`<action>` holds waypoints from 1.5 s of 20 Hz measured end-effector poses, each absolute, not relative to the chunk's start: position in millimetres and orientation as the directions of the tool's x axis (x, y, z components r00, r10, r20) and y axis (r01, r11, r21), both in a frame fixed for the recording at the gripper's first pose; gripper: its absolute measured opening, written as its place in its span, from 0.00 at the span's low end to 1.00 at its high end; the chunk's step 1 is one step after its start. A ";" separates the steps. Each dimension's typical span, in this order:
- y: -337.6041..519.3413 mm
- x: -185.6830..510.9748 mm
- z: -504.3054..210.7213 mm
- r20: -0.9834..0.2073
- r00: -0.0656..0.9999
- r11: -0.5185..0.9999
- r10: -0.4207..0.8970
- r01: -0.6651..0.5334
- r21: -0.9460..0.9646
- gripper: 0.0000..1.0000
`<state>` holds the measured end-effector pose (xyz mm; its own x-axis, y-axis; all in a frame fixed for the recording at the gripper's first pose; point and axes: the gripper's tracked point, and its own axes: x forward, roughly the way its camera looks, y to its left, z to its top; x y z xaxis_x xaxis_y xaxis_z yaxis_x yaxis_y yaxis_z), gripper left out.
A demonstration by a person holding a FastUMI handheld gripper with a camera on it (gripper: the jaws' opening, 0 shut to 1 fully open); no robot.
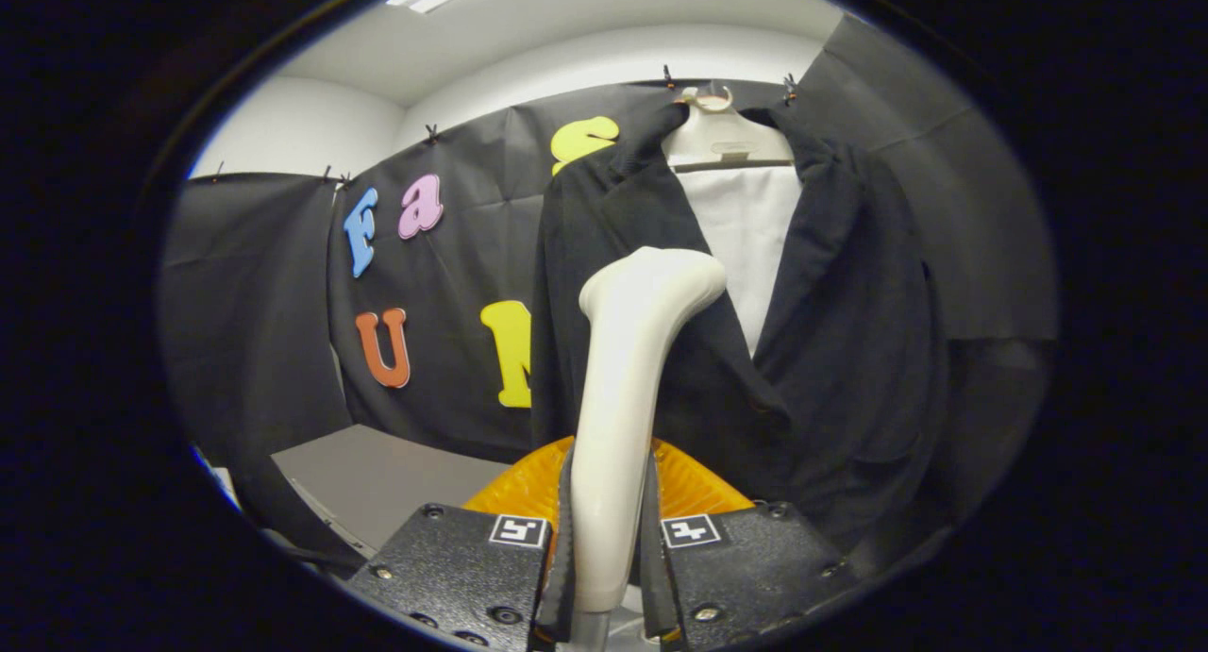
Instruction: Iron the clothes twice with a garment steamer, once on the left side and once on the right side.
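My gripper (609, 539) is shut on the handle of a cream-white garment steamer (628, 378), which stands upright between the two fingers. Its head leans to the right, toward the clothes, against the left front panel of a dark suit jacket (849, 331). The jacket hangs on a pale hanger (722, 133) from the top of the booth wall, with white fabric (746, 237) showing between its lapels. Whether the steamer head touches the cloth I cannot tell.
An orange ribbed object (694, 487) sits low, just beyond the fingers and under the jacket's hem. A grey tabletop (377, 477) lies to the left below the black wall cloth.
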<state>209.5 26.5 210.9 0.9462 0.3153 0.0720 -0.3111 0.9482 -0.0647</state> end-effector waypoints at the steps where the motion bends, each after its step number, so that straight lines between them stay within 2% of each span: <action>1: 24.8 208.5 205.9 0.068 0.947 0.949 0.314 -0.311 -0.056 0.31; 18: -4.0 203.0 120.5 -0.032 0.943 0.938 0.332 -0.326 0.117 0.31; 30: -12.2 209.3 35.8 -0.169 0.928 0.938 0.332 -0.305 0.166 0.31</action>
<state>209.3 -12.2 35.8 0.9278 0.3323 -0.1695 -0.3054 0.9376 0.1662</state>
